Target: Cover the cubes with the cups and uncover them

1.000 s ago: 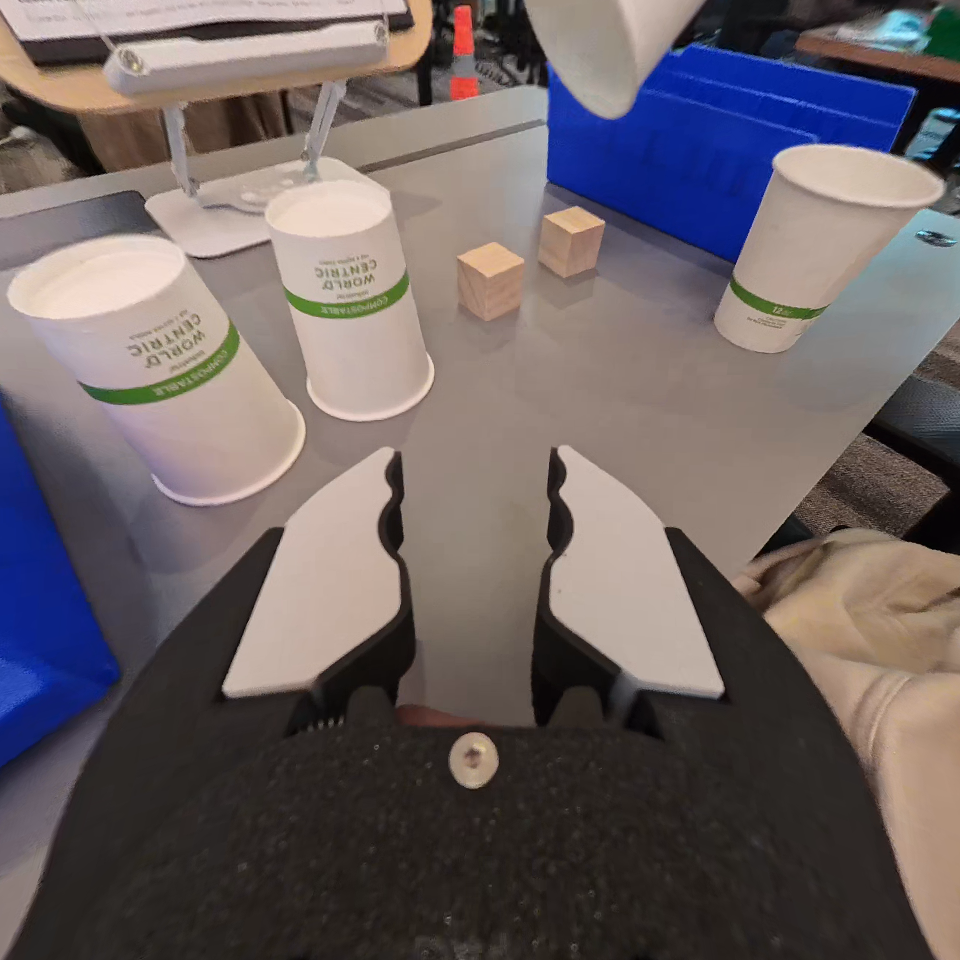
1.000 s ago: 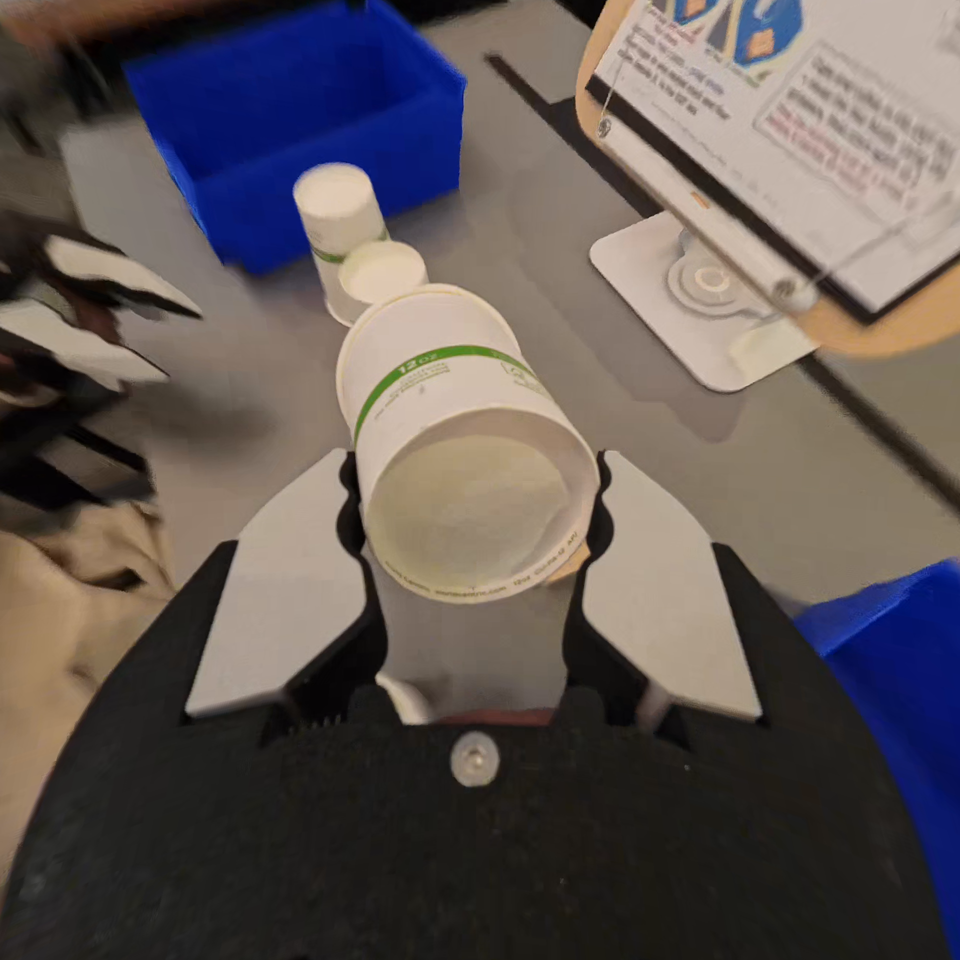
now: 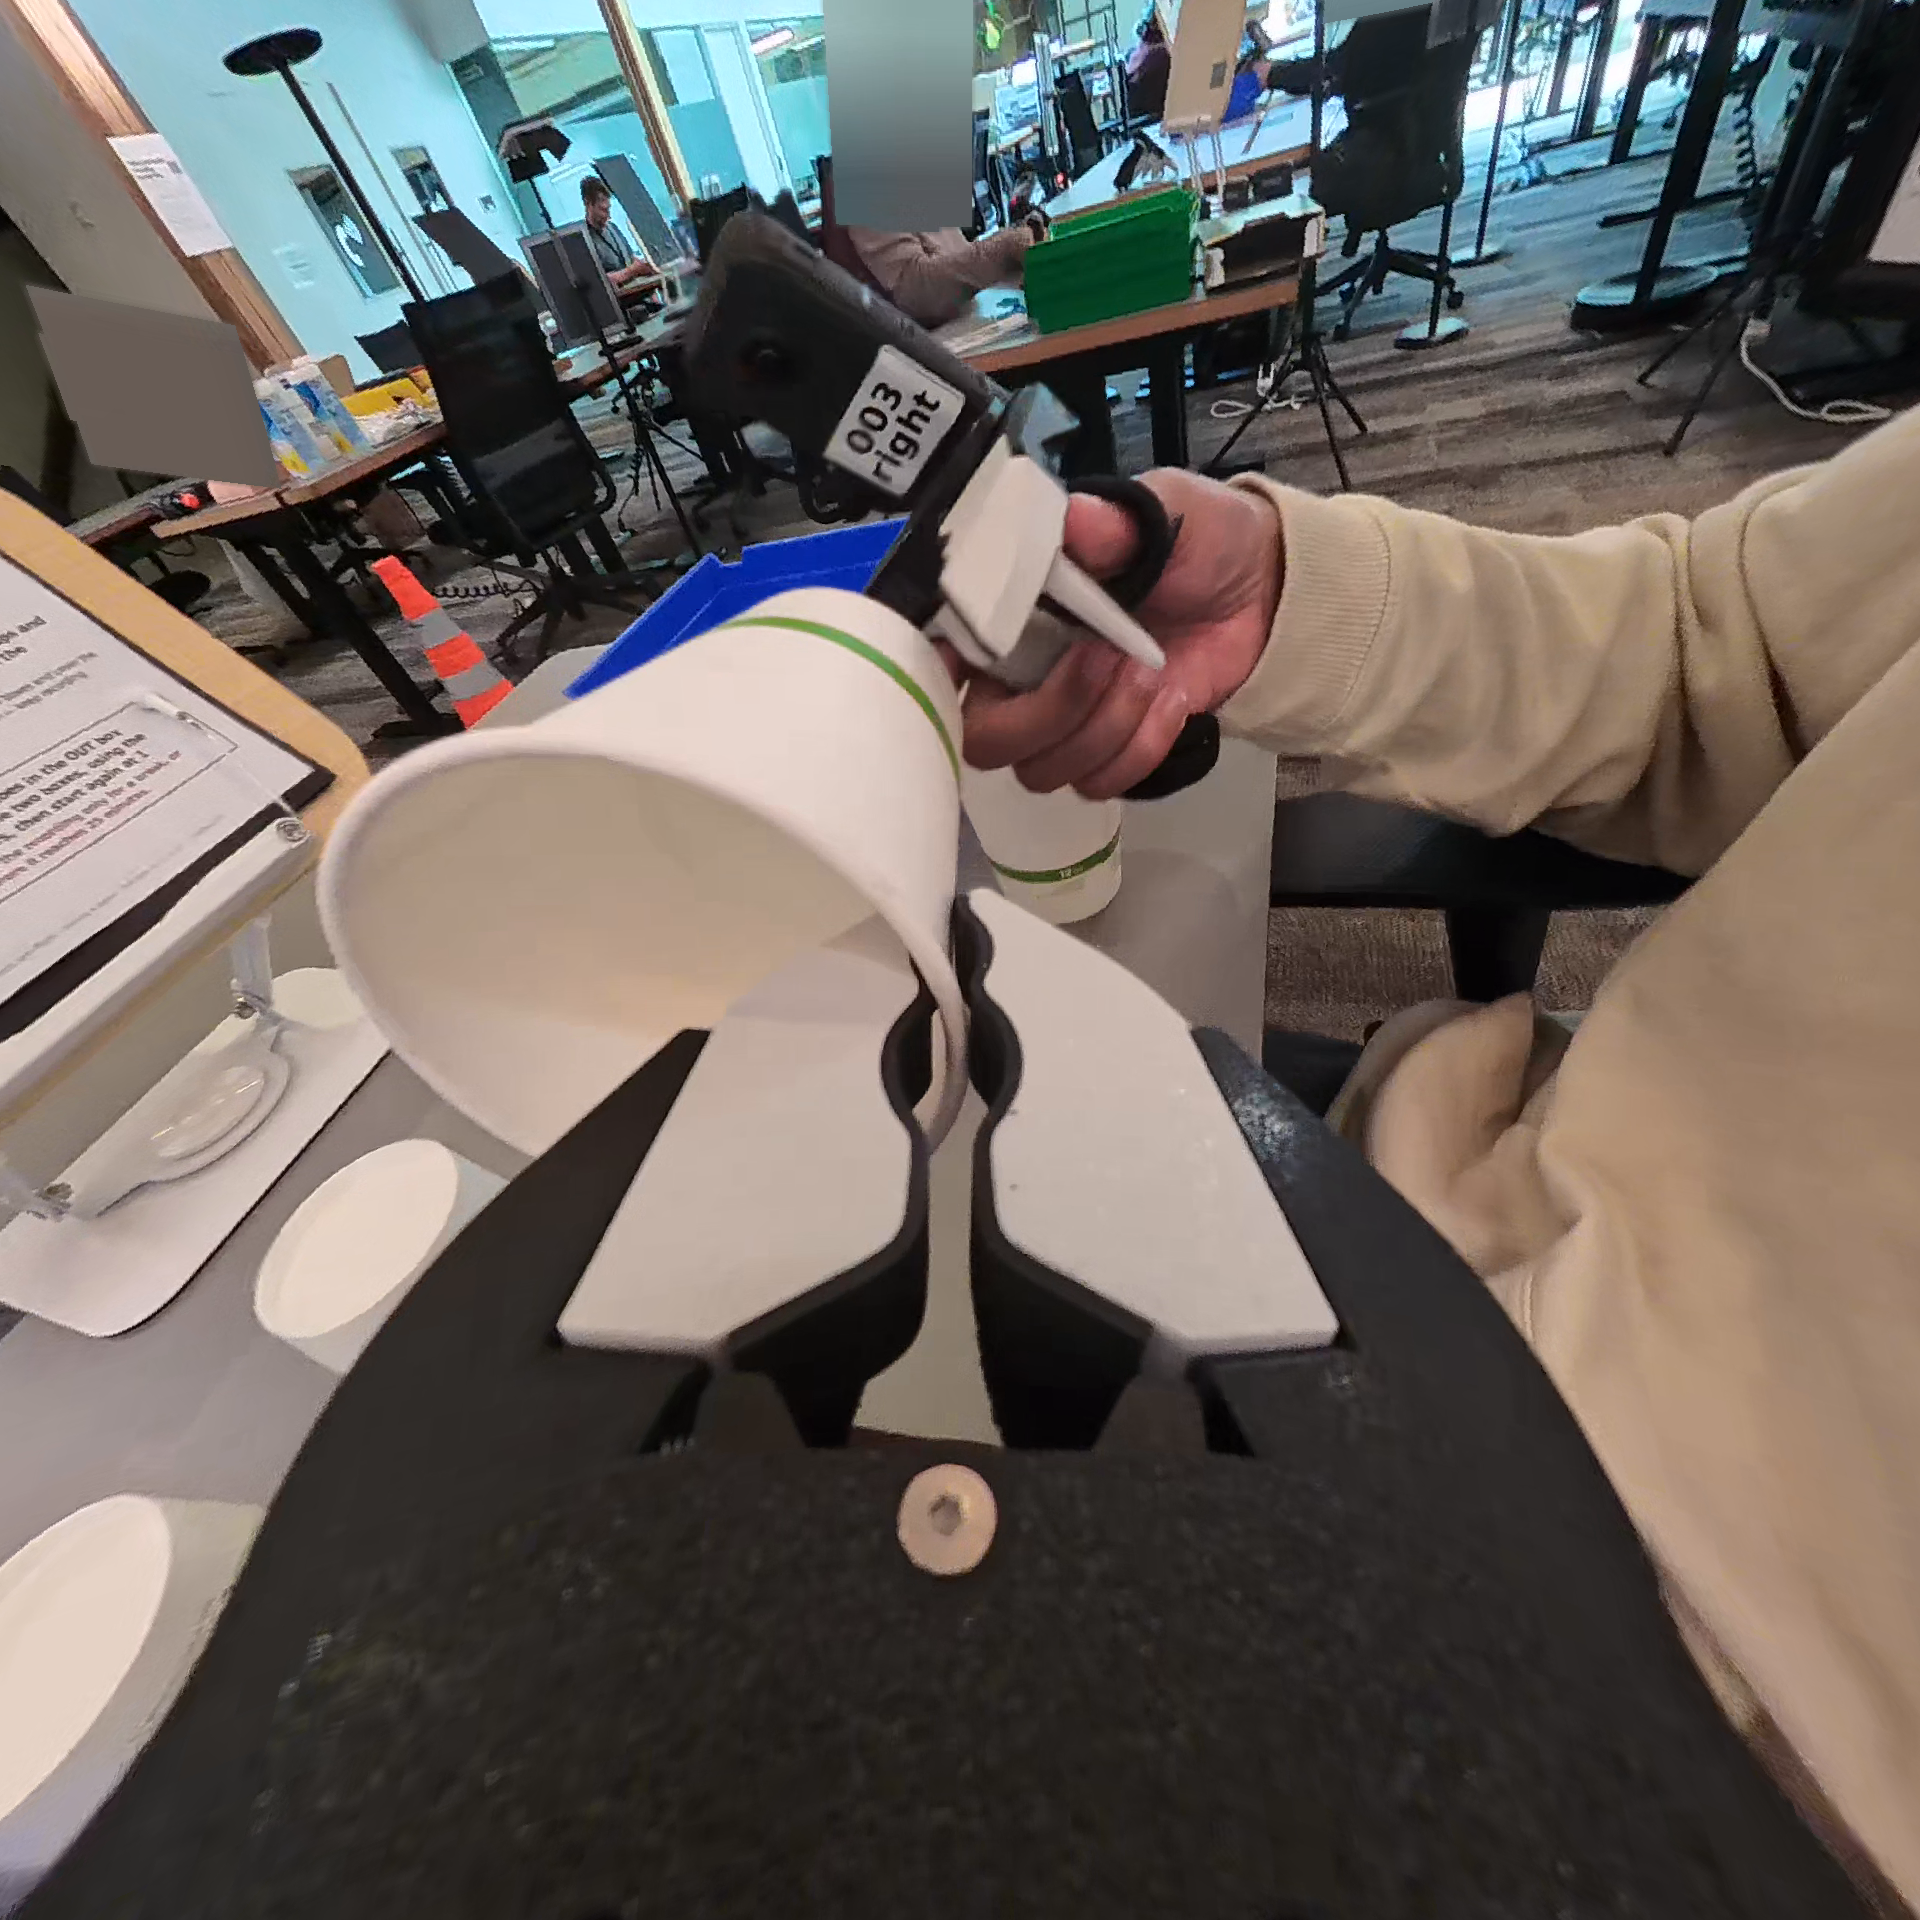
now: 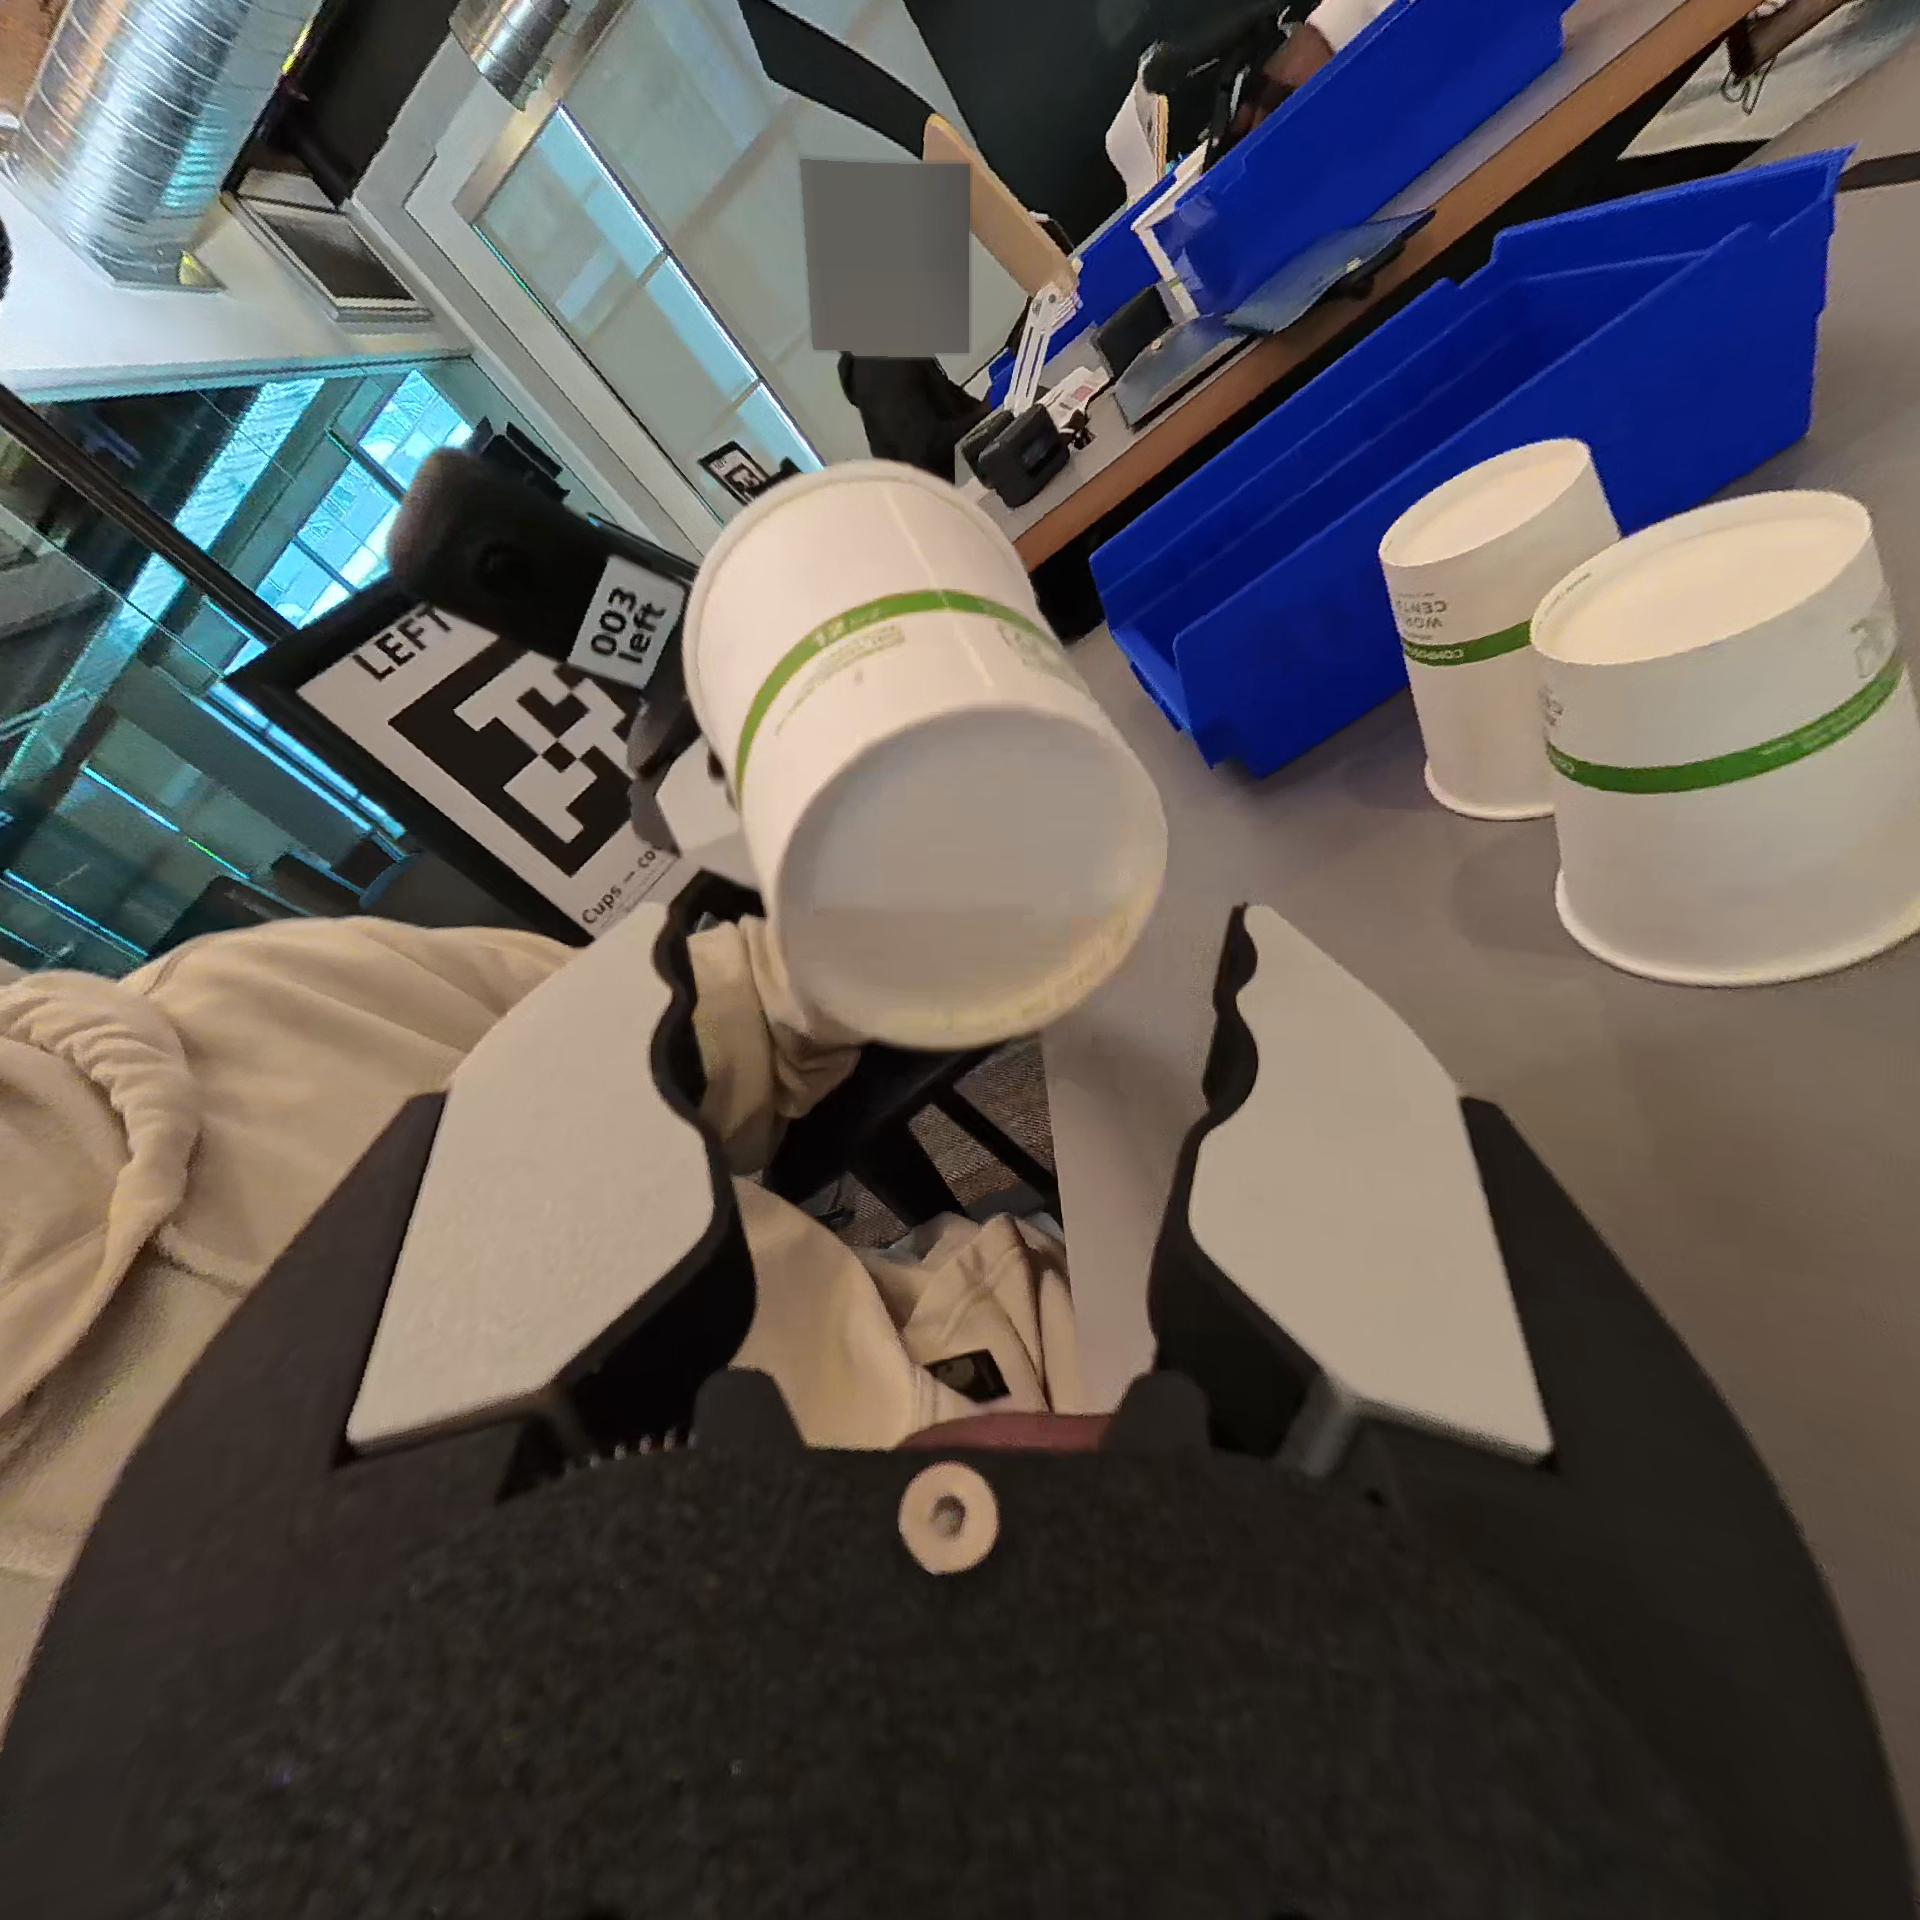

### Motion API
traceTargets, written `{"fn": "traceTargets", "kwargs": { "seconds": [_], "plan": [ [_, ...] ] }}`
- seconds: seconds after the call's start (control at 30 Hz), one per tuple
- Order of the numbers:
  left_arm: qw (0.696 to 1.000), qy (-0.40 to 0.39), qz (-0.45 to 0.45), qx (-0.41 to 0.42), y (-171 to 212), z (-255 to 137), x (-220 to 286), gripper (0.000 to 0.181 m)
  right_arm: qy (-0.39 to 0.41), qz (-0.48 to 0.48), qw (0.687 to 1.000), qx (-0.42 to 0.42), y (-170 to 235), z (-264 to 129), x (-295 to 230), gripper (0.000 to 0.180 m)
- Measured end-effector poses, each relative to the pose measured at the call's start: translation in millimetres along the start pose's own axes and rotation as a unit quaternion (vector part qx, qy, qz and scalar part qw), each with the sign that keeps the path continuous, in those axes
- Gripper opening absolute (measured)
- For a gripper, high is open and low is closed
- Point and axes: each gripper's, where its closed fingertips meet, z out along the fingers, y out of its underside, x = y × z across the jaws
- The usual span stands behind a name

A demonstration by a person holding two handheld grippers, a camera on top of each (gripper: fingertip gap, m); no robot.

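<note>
A white paper cup with a green band (image 3: 665, 831) hangs sideways in the air, its mouth to the left. My left gripper (image 3: 961, 914) is shut on the cup's rim wall. In the right wrist view the cup's base (image 4: 956, 883) faces me. My right gripper (image 4: 951, 914) is open, its fingers either side of the base and apart from it. The right gripper also shows in the left wrist view (image 3: 1039, 623), held by a hand. The left gripper shows behind the cup in the right wrist view (image 4: 540, 582). No cubes are in view.
Two upside-down cups (image 4: 1496, 623) (image 4: 1745, 748) stand on the grey table (image 4: 1351, 1039) by a blue bin (image 4: 1558, 364). A third cup (image 3: 1049, 852) stands at the far table edge. A document stand (image 3: 104, 831) is at the left. A cream sleeve (image 3: 1662, 935) fills the right.
The right gripper held the cup a second ago and has let go. The left gripper has risen from over the table and shut on the cup's rim.
</note>
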Motion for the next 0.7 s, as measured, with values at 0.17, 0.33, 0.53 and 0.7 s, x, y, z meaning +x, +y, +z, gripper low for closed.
{"fn": "traceTargets", "kwargs": {
  "seconds": [0.17, 0.33, 0.53, 0.7],
  "plan": [
    [0.999, 0.016, 0.014, -0.030, 13, -34, -6, 0.000, 0.012, -0.058, 0.998, -0.013, 27, -40, -18, 0.091],
    [0.995, 0.033, 0.016, -0.090, 44, -62, -12, 0.001, 0.085, -0.135, 0.987, 0.017, 33, -71, -35, 0.087],
    [0.971, 0.102, 0.087, -0.198, 64, -61, -2, 0.001, 0.157, -0.202, 0.965, -0.061, 36, -64, -26, 0.088],
    [0.941, 0.205, 0.146, -0.227, 41, -37, 24, 0.001, 0.131, -0.223, 0.955, -0.149, 27, -16, -17, 0.094]
  ]
}}
